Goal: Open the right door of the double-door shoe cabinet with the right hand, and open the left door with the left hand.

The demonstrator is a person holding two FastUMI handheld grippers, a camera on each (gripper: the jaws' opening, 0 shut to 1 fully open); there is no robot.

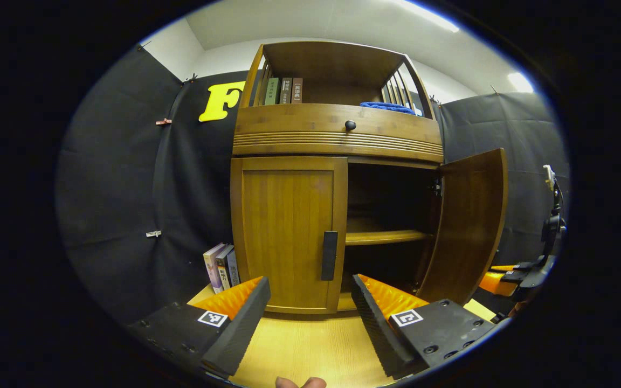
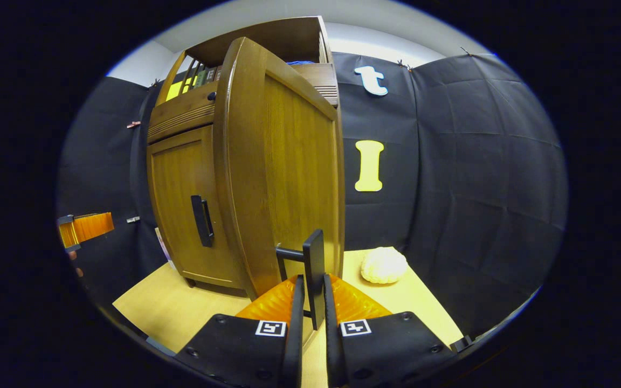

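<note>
Gripping the right door (image 2: 283, 178) handle (image 2: 313, 269), the right gripper (image 2: 310, 302) holds it open; the left gripper (image 1: 310, 302), spread wide, faces the closed left door (image 1: 286, 231).

The right door (image 2: 283, 178) hides the cabinet's open interior in the right gripper view; its handle (image 2: 313, 269) is partly covered by the right gripper (image 2: 313, 318); book spines (image 1: 283, 90) too small to read.

It was a recording booth dressed up as a home corner. Black cloth (image 1: 122, 205) walled it in, around a wooden shoe cabinet (image 1: 337, 134) holding books (image 1: 283, 90)
</note>
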